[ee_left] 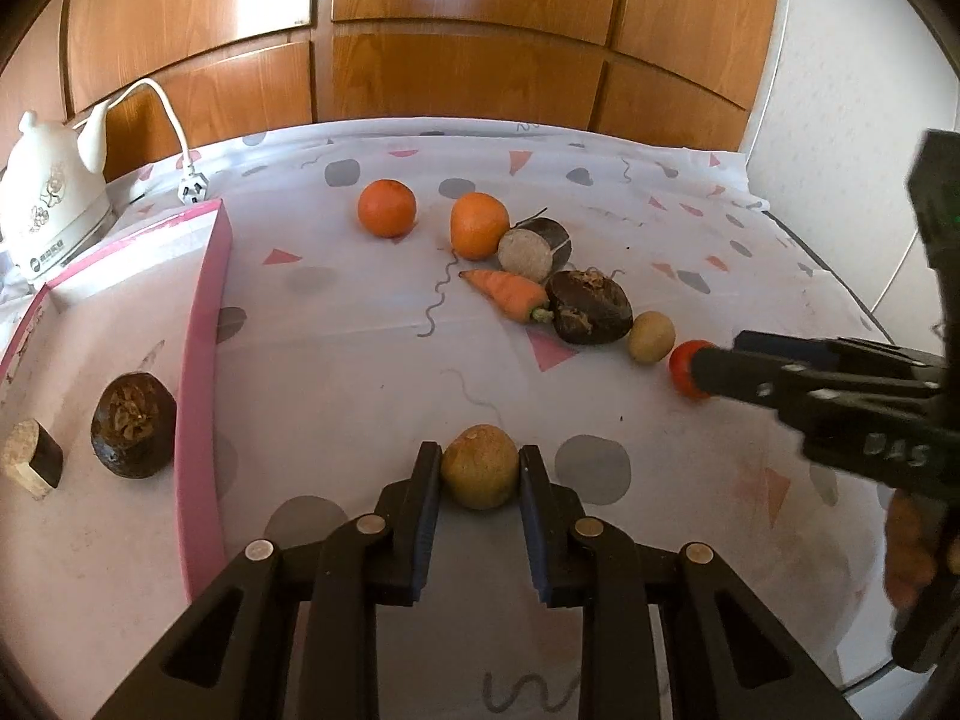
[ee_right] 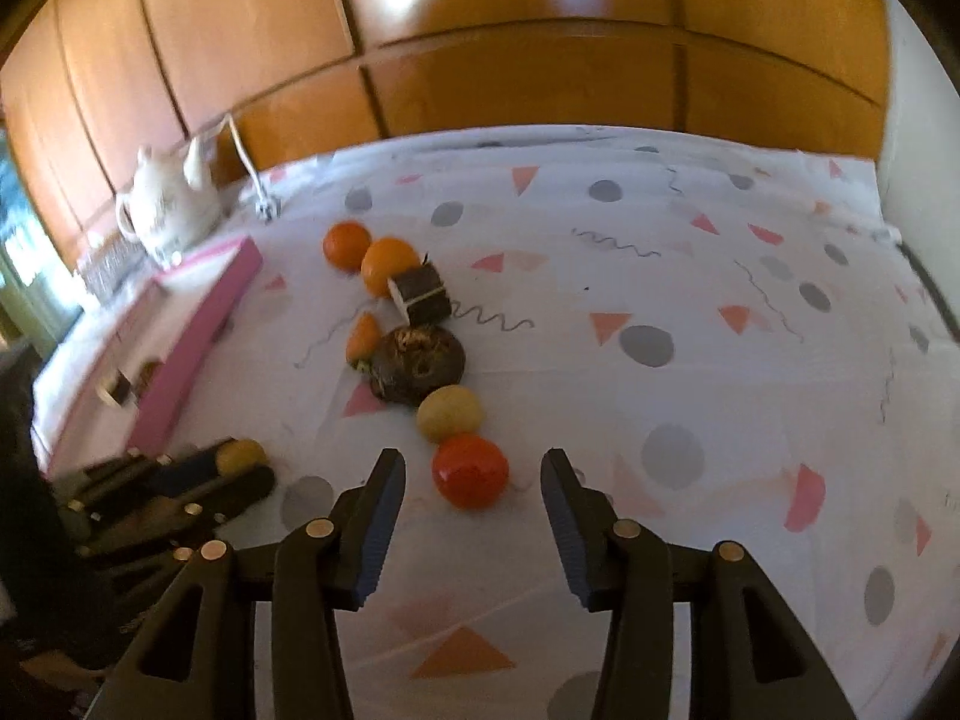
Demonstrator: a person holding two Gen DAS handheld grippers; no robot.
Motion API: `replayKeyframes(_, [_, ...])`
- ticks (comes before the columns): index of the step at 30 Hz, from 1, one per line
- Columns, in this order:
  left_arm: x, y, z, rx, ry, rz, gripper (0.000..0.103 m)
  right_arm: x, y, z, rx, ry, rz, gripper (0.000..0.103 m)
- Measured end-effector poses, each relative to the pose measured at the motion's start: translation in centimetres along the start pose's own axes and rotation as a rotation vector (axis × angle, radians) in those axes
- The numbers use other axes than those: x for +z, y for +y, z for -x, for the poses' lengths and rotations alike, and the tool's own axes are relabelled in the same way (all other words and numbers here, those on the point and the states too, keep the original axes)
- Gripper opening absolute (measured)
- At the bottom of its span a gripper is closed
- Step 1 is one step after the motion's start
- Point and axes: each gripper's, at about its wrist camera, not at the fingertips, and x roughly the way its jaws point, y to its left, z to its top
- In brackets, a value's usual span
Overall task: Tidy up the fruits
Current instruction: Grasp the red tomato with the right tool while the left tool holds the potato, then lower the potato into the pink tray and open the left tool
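Our left gripper (ee_left: pixel 480 468) is clamped on a yellow-brown fruit (ee_left: pixel 479 465) just right of the pink box (ee_left: pixel 201 360). Our right gripper (ee_right: pixel 471 474) stands apart around the red tomato (ee_right: pixel 470 471), not touching it, at the near end of the fruit row on the tablecloth (ee_right: pixel 660 420).

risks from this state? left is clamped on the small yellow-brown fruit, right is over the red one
1. The left gripper pinches the small round yellow-brown fruit near its fingertips; it may slip on the way to the pink-rimmed white tray.
2. The right gripper stands open around the glossy red round fruit, which touches the small yellow fruit; closing may nudge both rolling.
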Motion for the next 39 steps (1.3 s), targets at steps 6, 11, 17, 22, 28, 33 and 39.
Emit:
replayKeyframes(6, [-0.1, 0.0, 0.1, 0.007, -0.009, -0.004, 0.026, -0.7, 0.4, -2.0, -0.053, 0.018, 0.025, 0.029])
replayKeyframes(11, [-0.2, -0.1, 0.1, 0.013, -0.01, -0.002, 0.026, -1.3, -0.3, -2.1, -0.021, -0.003, -0.003, 0.03])
replayKeyframes(17, [0.2, -0.1, 0.4, 0.009, 0.009, 0.01, 0.025, -1.6, -0.9, -2.1, 0.024, -0.031, -0.043, 0.03])
replayKeyframes(22, [0.3, 0.4, 1.3, 0.007, 0.018, 0.027, 0.025, -1.9, -0.9, -2.1, 0.024, -0.054, -0.026, 0.03])
replayKeyframes(28, [1.2, 2.2, 3.6, 0.008, -0.017, 0.081, 0.025, -2.0, -0.9, -2.0, 0.02, -0.06, -0.017, 0.03])
replayKeyframes(33, [2.1, 6.2, 5.2, 0.025, -0.021, 0.192, 0.025, -2.0, -0.7, -2.0, 0.009, -0.063, -0.011, 0.03])
replayKeyframes(39, [3.9, 12.9, 6.4, 0.115, -0.047, 0.321, 0.025, -2.0, -0.5, -2.0, 0.002, -0.064, -0.008, 0.03])
